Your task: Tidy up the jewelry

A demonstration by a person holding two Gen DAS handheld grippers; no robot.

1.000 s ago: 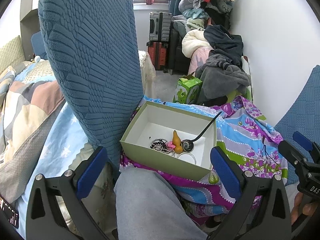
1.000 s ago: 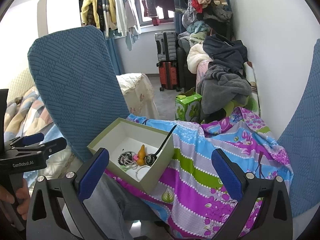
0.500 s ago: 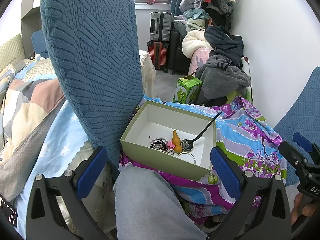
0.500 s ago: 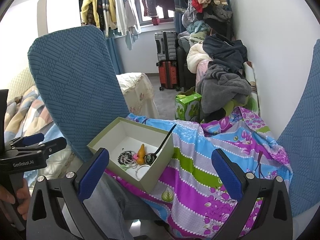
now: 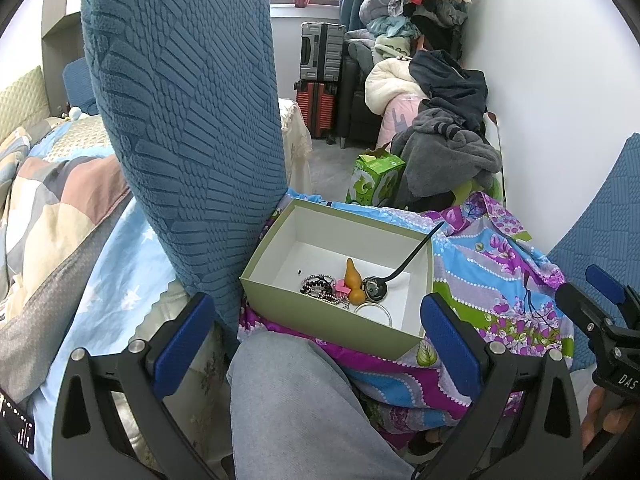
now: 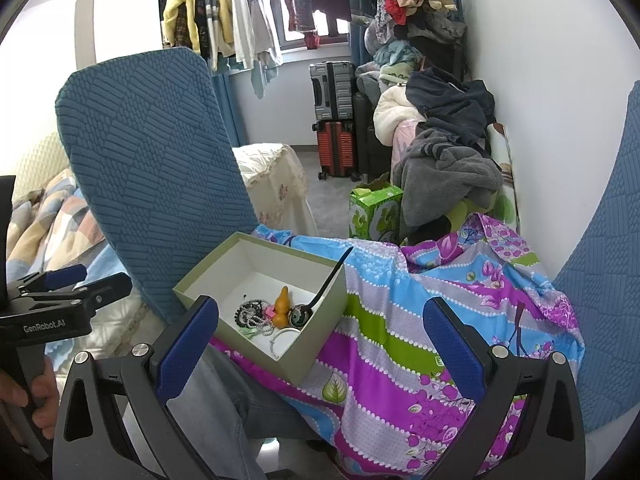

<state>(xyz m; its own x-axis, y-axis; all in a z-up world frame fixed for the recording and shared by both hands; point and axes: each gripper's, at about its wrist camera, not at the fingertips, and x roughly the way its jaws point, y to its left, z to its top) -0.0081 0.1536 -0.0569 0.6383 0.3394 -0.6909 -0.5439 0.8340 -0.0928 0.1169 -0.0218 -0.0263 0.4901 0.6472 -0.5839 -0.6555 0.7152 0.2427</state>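
A green cardboard box [image 5: 316, 316] with a white inside rests on a flowered cloth. In it lie dark bead bracelets [image 5: 318, 285], an orange gourd charm [image 5: 353, 278], a round black pendant on a black cord [image 5: 374, 289], a pale bangle [image 5: 374, 313] and a small pink piece. The box also shows in the right wrist view [image 6: 316, 348] with the same jewelry [image 6: 264, 316]. My left gripper [image 5: 316, 340] is open and empty, just short of the box's near wall. My right gripper [image 6: 320, 340] is open and empty, near the box's right corner.
A blue chair back [image 5: 188, 120] stands left of the box; another blue chair [image 6: 608, 280] is at the right. My grey-trousered knee [image 5: 300, 400] lies under the left gripper. A green carton [image 5: 378, 180], piled clothes [image 5: 448, 136] and suitcases [image 5: 320, 80] stand behind.
The left wrist view has shifted very slightly. The box, the jewelry and both open grippers stay as they were.
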